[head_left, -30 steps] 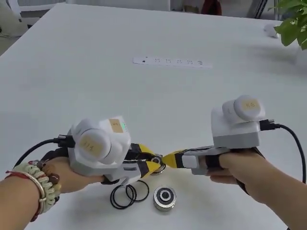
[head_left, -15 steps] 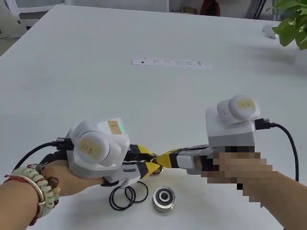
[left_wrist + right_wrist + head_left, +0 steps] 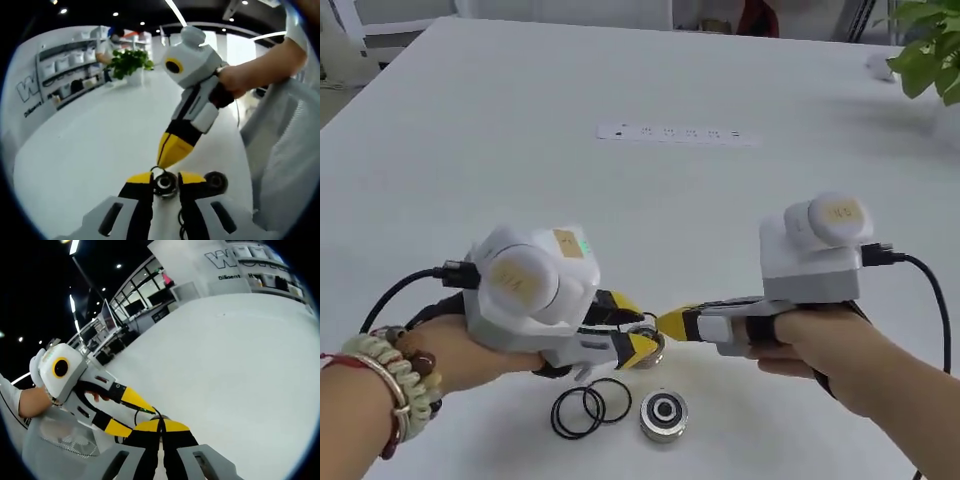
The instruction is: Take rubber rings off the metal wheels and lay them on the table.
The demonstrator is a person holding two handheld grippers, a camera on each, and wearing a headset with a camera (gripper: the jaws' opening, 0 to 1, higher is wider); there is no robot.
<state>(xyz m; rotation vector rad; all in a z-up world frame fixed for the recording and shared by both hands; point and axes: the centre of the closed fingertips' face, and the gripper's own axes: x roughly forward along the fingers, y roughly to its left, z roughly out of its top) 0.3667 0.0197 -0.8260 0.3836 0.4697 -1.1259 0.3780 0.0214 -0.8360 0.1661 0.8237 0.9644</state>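
Wheel [image 3: 165, 184] in left gripper [image 3: 166, 177], rings [image 3: 588, 407] on table [image 3: 620, 220]

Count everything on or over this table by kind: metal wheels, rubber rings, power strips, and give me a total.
Metal wheels: 2, one on the table, one in the left gripper
Rubber rings: 3, two loose, one pinched by the right gripper
Power strip: 1
Total: 6

Bright, even light from overhead covers the white table [image 3: 520, 120]; faint shadows lie under the left gripper [image 3: 638, 328]. Both gripper views bow at their edges, with ceiling lamps [image 3: 173, 7] glaring above the jaws.
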